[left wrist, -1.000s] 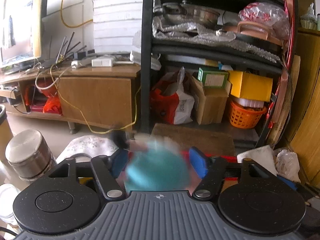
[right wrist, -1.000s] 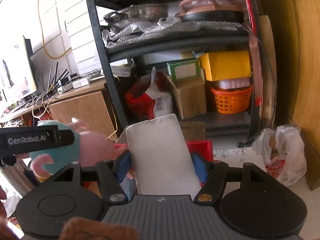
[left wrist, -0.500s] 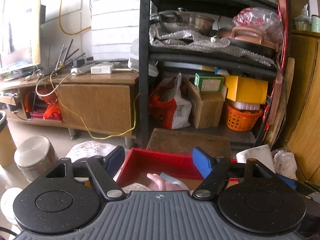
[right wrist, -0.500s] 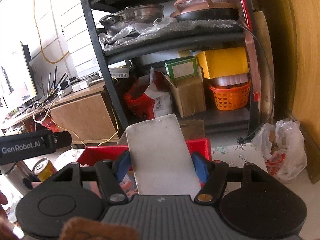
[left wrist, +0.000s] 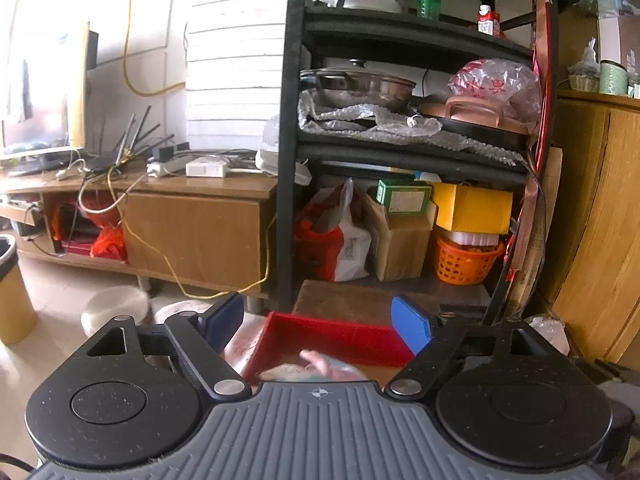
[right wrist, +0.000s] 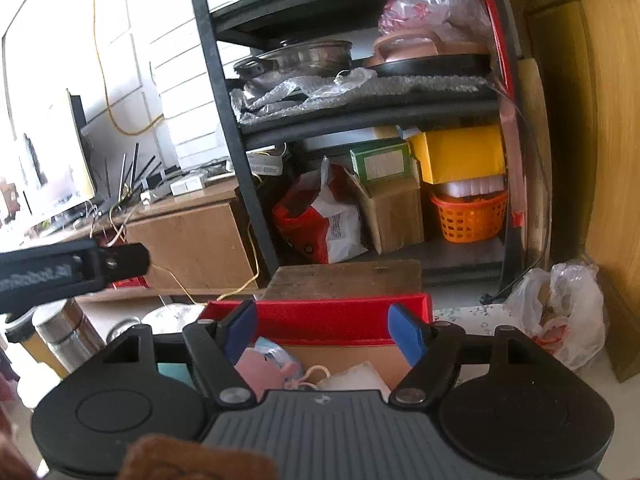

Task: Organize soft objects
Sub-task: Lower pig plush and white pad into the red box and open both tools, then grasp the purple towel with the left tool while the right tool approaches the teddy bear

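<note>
Pink plush toy (right wrist: 256, 372) in red box (right wrist: 332, 314), below both spread, empty hand-held grippers (right wrist: 322, 330).

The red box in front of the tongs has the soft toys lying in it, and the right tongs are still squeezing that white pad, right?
Not quite. The soft toys do lie in the red box, but the right tongs hold nothing. Their jaws have just been opening, and the right wrist view shows the white pad lying in the box below them.

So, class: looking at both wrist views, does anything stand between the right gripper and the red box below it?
Nothing visible does. The right gripper is open and empty above the red box, where the toys lie.
</note>
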{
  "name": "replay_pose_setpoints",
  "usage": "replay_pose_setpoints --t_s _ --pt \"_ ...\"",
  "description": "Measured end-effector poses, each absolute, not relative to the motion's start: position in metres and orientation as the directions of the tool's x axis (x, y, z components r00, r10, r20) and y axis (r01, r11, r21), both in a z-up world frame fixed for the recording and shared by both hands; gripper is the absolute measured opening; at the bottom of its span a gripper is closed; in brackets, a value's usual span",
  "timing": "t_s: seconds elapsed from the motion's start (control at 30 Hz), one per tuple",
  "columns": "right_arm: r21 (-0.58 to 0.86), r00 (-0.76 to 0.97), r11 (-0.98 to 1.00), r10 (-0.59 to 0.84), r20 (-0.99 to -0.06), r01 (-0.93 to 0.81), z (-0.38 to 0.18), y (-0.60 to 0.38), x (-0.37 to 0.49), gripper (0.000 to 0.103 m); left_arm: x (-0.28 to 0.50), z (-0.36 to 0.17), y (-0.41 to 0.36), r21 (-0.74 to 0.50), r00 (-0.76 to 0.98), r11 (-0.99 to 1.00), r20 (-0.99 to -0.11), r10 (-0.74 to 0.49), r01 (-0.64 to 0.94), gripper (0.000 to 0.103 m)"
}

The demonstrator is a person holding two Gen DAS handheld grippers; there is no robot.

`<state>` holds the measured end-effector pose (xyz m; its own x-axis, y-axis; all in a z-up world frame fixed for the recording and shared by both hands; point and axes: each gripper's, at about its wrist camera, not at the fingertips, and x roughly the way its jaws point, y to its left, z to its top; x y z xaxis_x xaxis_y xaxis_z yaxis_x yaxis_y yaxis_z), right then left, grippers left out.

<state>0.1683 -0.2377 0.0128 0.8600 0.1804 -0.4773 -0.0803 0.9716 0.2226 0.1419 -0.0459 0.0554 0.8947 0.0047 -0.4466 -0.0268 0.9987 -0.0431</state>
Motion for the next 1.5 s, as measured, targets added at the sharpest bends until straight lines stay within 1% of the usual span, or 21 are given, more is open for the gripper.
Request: replay_pose_setpoints --t_s 0.13,0.27,0.37,0.43,0.57,0.77,0.9,1.03,1.13,1.23,1.27,1.3,1.37,1.4,1.43,1.47,1.5 --pt "0.225 0.849 0.973 0.156 -0.505 -0.046 0.009 -0.248 0.158 0.044 0.131 0.05 -0.038 -0.012 0.885 1.0 -0.466 0.004 -0.01 0.079" --pt "0.223 0.847 0.975 0.141 -0.513 -0.027 0.012 -0.255 0.138 0.044 0.117 0.042 -0.029 -0.035 0.861 0.999 -0.508 -0.017 -0.001 0.079" --pt "0.234 0.838 0.972 0.154 -0.524 -0.033 0.013 -0.254 0.123 0.044 0.104 0.036 -0.024 -0.023 0.844 1.0 -0.535 -0.021 0.01 0.079" --pt "0.242 0.827 0.97 0.166 -0.538 -0.038 0.01 -0.251 0.113 0.044 0.097 0.032 -0.016 -0.038 0.832 0.999 -0.554 -0.026 0.006 0.079" --pt "0.251 0.804 0.966 0.193 -0.563 -0.057 0.004 -0.244 0.097 0.044 0.087 0.017 0.003 -0.049 0.786 0.999 -0.619 -0.015 -0.02 0.079" --pt "0.256 0.781 0.964 0.217 -0.585 -0.075 -0.004 -0.234 0.08 0.045 0.073 -0.003 0.024 -0.03 0.734 0.998 -0.678 0.023 -0.059 0.079" --pt "0.275 0.769 0.957 0.244 -0.591 -0.093 -0.006 -0.227 0.076 0.045 0.065 -0.021 0.034 -0.067 0.673 0.995 -0.74 0.002 -0.078 0.079" --pt "0.266 0.763 0.957 0.256 -0.593 -0.114 -0.007 -0.221 0.076 0.045 0.059 -0.044 0.033 -0.056 0.599 0.995 -0.801 0.006 -0.085 0.079" --pt "0.27 0.759 0.955 0.265 -0.595 -0.122 -0.007 -0.22 0.078 0.045 0.054 -0.061 0.033 -0.098 0.538 0.991 -0.842 -0.033 -0.094 0.078" --pt "0.277 0.757 0.952 0.273 -0.593 -0.127 -0.006 -0.22 0.079 0.045 0.054 -0.08 0.025 -0.108 0.473 0.99 -0.879 -0.054 -0.087 0.073" --pt "0.279 0.757 0.952 0.276 -0.593 -0.129 -0.006 -0.22 0.079 0.045 0.054 -0.085 0.022 -0.101 0.46 0.991 -0.887 -0.05 -0.089 0.066" --pt "0.279 0.756 0.951 0.278 -0.592 -0.131 -0.006 -0.22 0.079 0.045 0.054 -0.089 0.021 -0.102 0.447 0.99 -0.893 -0.05 -0.093 0.062" --pt "0.276 0.754 0.952 0.279 -0.594 -0.134 -0.006 -0.22 0.08 0.045 0.056 -0.094 0.023 -0.124 0.421 0.986 -0.905 -0.066 -0.112 0.038" --pt "0.275 0.754 0.952 0.278 -0.596 -0.134 -0.007 -0.221 0.081 0.045 0.056 -0.095 0.025 -0.141 0.413 0.983 -0.907 -0.079 -0.121 0.035" --pt "0.274 0.753 0.953 0.276 -0.598 -0.131 -0.007 -0.222 0.082 0.045 0.056 -0.094 0.027 -0.16 0.411 0.979 -0.907 -0.095 -0.127 0.03" --pt "0.273 0.75 0.954 0.273 -0.603 -0.128 -0.008 -0.223 0.084 0.045 0.056 -0.093 0.027 -0.174 0.416 0.977 -0.903 -0.106 -0.127 0.021" --pt "0.27 0.747 0.955 0.268 -0.609 -0.123 -0.009 -0.225 0.086 0.045 0.056 -0.09 0.027 -0.183 0.423 0.976 -0.898 -0.117 -0.121 0.017"
